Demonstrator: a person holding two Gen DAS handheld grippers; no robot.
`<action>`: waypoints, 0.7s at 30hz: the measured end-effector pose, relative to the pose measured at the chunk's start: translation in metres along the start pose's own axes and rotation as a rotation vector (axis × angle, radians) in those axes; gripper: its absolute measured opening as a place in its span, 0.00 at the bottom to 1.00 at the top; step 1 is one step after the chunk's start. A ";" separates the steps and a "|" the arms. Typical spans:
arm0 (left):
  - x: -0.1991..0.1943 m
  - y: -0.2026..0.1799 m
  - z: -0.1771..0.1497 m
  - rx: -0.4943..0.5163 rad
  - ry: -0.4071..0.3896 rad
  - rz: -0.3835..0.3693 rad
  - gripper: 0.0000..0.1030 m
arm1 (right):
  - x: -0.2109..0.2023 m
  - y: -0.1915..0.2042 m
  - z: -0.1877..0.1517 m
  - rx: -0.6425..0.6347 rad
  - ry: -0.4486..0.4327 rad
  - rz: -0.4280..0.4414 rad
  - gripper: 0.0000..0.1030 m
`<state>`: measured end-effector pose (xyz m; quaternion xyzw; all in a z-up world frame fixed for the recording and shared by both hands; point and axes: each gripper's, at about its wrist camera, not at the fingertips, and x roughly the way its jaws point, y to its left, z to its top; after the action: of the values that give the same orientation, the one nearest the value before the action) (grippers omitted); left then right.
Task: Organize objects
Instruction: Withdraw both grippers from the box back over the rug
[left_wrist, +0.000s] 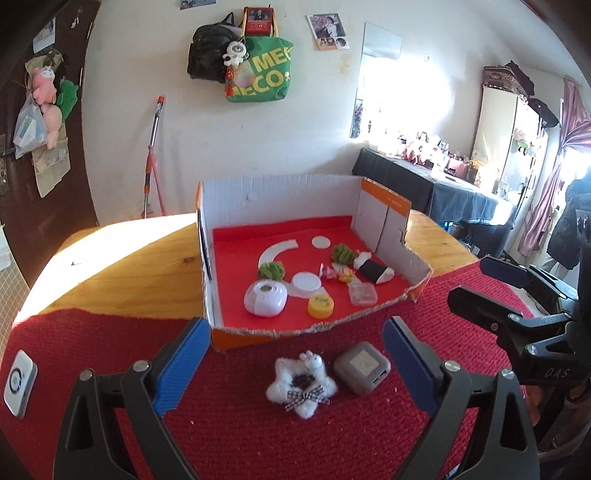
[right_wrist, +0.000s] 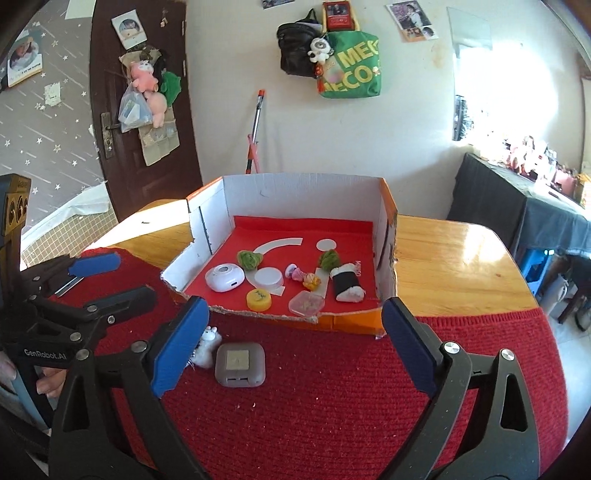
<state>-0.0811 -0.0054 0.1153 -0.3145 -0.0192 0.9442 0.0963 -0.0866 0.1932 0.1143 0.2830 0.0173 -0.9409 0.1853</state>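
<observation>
A fluffy white star with a checked bow (left_wrist: 301, 384) and a grey square case (left_wrist: 362, 367) lie on the red knit cloth (left_wrist: 240, 435), between the wide-apart fingers of my left gripper (left_wrist: 295, 332), which is open and touches neither. My right gripper (right_wrist: 295, 310) is also open and holds nothing; the grey case (right_wrist: 240, 363) lies inside its span and the star (right_wrist: 207, 345) is half hidden behind its left finger. Behind them stands a cut-down cardboard box (left_wrist: 280, 199) lined in red. It holds a white round device (left_wrist: 265, 297), a yellow cap (left_wrist: 320, 306), a clear tub (left_wrist: 362, 293) and a sushi plush (left_wrist: 373, 271).
The box also holds two green pompoms (left_wrist: 271, 269), small figures (left_wrist: 338, 273) and a white disc (left_wrist: 306, 281). A white square device (left_wrist: 20, 382) lies at the cloth's left edge. Bare wooden table (left_wrist: 129, 258) flanks the box. The right gripper (left_wrist: 476, 280) shows at the right.
</observation>
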 end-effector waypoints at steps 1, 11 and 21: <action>0.002 0.001 -0.004 -0.010 0.009 -0.003 0.94 | 0.005 -0.002 -0.002 0.012 0.003 -0.001 0.95; 0.041 0.013 -0.047 -0.101 0.140 0.018 0.94 | 0.042 0.003 -0.039 0.073 0.097 -0.025 0.95; 0.063 0.010 -0.053 -0.095 0.202 0.038 0.94 | 0.054 -0.001 -0.051 0.094 0.145 -0.026 0.95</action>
<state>-0.1009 -0.0045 0.0347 -0.4126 -0.0482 0.9073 0.0649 -0.1020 0.1824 0.0426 0.3584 -0.0100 -0.9200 0.1580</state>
